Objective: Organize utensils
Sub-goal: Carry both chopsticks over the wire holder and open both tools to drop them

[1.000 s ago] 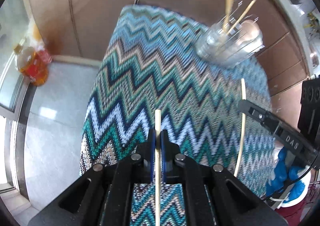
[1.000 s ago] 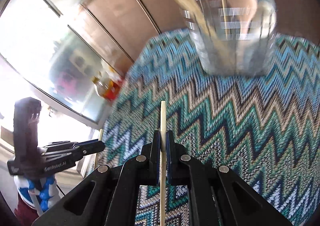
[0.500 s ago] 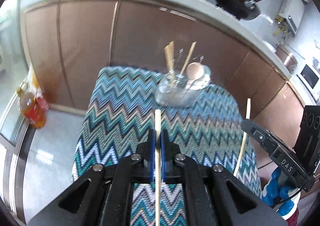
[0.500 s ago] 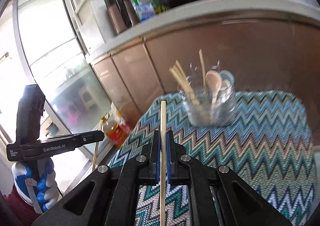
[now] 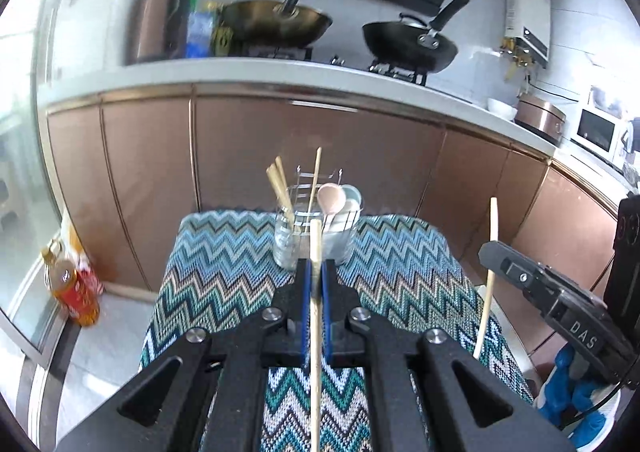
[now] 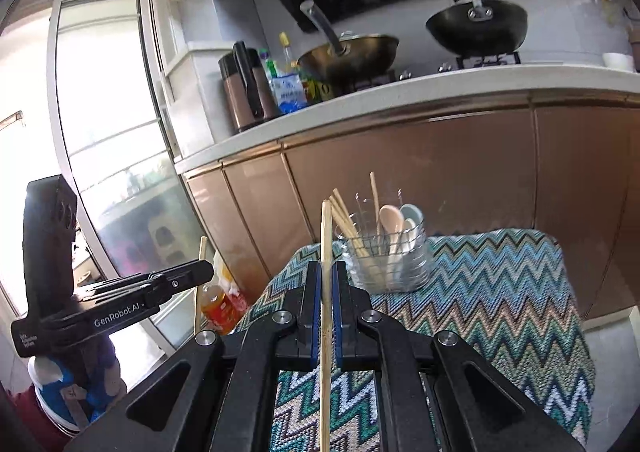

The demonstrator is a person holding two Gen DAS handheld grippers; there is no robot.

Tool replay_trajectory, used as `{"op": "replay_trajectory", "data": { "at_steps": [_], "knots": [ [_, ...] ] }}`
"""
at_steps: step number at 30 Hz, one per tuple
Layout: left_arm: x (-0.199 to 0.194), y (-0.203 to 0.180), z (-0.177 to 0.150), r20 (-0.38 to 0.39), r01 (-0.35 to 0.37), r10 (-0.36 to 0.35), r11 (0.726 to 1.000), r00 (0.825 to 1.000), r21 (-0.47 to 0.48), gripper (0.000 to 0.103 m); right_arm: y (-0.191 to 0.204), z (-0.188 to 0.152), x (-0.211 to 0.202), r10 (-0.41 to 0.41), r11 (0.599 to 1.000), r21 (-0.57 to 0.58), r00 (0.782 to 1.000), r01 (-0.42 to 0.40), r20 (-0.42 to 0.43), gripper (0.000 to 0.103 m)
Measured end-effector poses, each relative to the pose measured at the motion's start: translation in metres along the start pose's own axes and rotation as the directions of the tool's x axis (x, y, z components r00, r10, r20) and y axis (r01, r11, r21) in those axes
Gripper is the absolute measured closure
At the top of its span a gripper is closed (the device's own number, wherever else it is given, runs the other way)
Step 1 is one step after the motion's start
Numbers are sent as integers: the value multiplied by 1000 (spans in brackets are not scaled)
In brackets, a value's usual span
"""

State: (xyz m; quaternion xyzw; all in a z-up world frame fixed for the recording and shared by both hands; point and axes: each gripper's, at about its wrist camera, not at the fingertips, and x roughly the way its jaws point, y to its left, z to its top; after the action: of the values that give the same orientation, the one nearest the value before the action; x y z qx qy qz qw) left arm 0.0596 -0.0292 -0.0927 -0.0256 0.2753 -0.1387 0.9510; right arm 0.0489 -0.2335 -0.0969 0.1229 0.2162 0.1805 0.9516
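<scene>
My left gripper (image 5: 316,272) is shut on a wooden chopstick (image 5: 316,244) that points forward. My right gripper (image 6: 327,276) is shut on another wooden chopstick (image 6: 327,228). Both hover above the near part of a table with a zigzag cloth (image 5: 224,272). A wire utensil holder (image 5: 316,228) with several chopsticks and spoons stands at the cloth's far edge; it also shows in the right wrist view (image 6: 384,256). The right gripper (image 5: 496,252) appears at the right of the left wrist view, the left gripper (image 6: 200,272) at the left of the right wrist view.
Brown cabinets (image 5: 360,155) under a white counter stand behind the table. Two woks (image 5: 280,23) sit on the stove. An orange bottle (image 5: 72,292) stands on the floor at the left. A glass door (image 6: 112,171) is at the left.
Both grippers have lifted and tilted up and pulled back, so the holder now looks smaller and farther, and the counter and woks have come into view. Each still grips its chopstick.
</scene>
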Motion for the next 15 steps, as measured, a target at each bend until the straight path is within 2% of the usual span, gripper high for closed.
{"op": "replay_trajectory", "data": {
  "at_steps": [9,15],
  "knots": [
    [12,-12,12,57,0,-2,999,998,42,99,7,26,7,32,999,-31,997,-30,73,98],
    [33,4,35,88,26,-26,1000,996,3,99,11,53,38,68,996,-59,991,-62,111,98]
  ]
}}
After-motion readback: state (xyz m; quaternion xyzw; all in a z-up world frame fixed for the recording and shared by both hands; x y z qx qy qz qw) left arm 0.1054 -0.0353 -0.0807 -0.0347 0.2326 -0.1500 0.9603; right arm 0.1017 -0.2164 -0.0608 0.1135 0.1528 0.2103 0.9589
